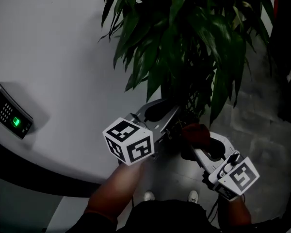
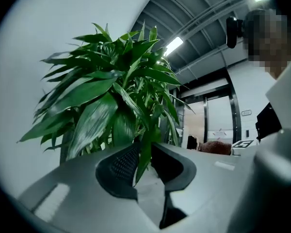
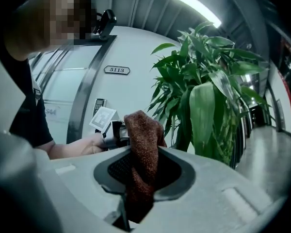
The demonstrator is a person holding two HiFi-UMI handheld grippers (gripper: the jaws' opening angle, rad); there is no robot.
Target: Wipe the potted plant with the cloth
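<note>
1. Potted plant (image 1: 184,42) stands beside a curved white wall (image 1: 48,57).
2. Left hand-held gripper (image 2: 143,153) sits part open, one leaf (image 2: 146,139) hanging loose between its jaws.
3. Right hand-held gripper (image 3: 145,166) clamps the brown cloth (image 3: 143,140).

Leafy green potted plant (image 1: 184,42) is standing upright; rust-brown cloth (image 3: 144,140) is sticking up bunched, clamped in right gripper (image 3: 144,171) nearby.

Head view is pretty dim and murky. The potted plant (image 1: 194,42) reads almost black, and the keypad (image 1: 12,116) gives off a small green glow. Both gripper views are way brighter, lit by ceiling strip lights (image 2: 173,45) that blow out a bit, with heavy fisheye bending, black corners and blurry close-up edges.
</note>
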